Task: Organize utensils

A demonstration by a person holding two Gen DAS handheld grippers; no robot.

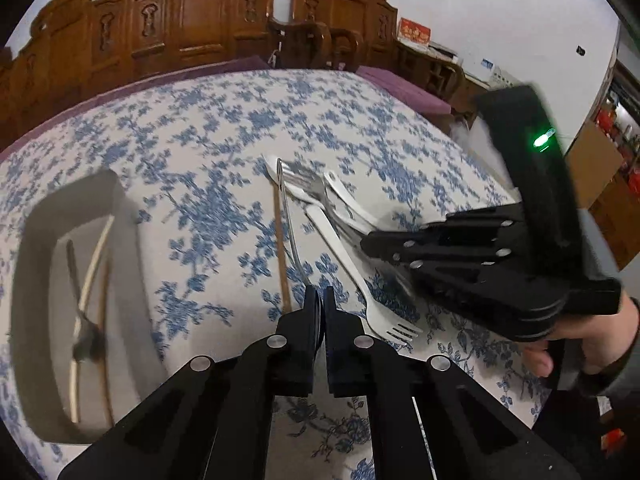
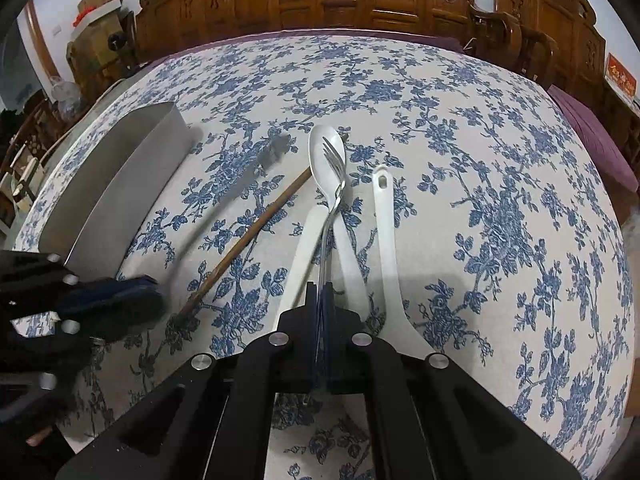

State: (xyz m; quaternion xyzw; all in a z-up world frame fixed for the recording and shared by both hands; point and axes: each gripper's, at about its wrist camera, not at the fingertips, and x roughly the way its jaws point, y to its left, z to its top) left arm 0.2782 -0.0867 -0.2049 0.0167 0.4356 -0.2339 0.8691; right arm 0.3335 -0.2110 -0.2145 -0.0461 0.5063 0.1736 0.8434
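A: Left fingers?

B: Left gripper [image 1: 319,308] is closed on the near end of a thin metal utensil [image 1: 289,224]. It shows edge-on in the left view and blurred in the right view, so I can't tell whether it's a spoon or a fork. It's held above the table [image 1: 208,128], which has a blue-and-white floral cloth.

A: Right?

B: Right gripper [image 2: 323,300] is clamped on the handle of a silver metal fork [image 2: 334,160]. The tines point far and sit over the bowl of a white plastic spoon [image 2: 322,168].

A: Rest of the pile?

B: Mid-table there's a white plastic fork [image 1: 362,280] with its tines near. A white plastic utensil with a hole in its handle end [image 2: 385,216] lies just right of the spoon. A brown wooden chopstick [image 2: 248,240] lies diagonally on the left side.

A: Tray?

B: The grey rectangular tray [image 1: 36,240] is on the left of the table, well apart from the pile. Inside it are a dark metal spoon [image 1: 86,344] and a pale stick [image 1: 94,260], both blurred.
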